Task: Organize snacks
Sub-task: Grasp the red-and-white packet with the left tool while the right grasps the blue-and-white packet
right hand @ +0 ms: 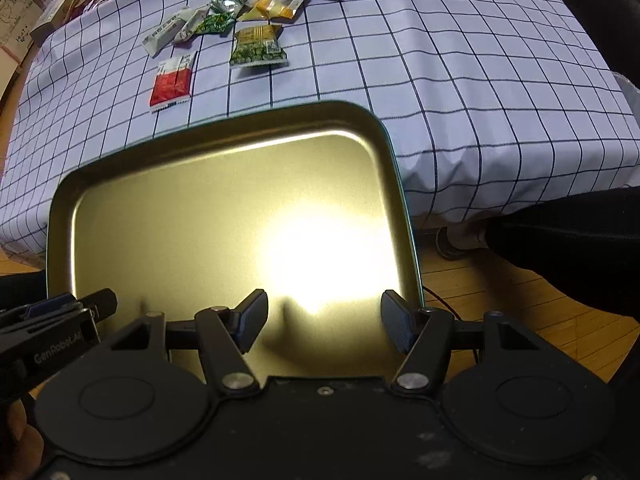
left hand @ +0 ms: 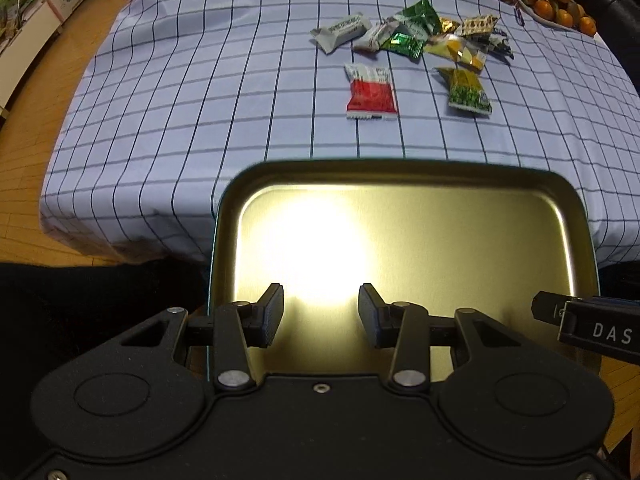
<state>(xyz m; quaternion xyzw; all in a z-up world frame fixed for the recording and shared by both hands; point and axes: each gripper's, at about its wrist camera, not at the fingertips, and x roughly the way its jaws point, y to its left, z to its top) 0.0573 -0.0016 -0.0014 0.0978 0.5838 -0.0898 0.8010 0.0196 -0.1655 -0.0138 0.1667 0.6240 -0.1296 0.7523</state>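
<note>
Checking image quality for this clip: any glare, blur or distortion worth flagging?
Left wrist view: a blown-out glare patch on the metal tray, the tablecloth grid bowed by the fisheye. Right wrist view: similar glare on the tray, snack packets slightly soft.

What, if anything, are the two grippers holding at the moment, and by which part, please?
Nothing: the left gripper and the right gripper both stand open and empty above the gold rectangular metal tray.
</note>
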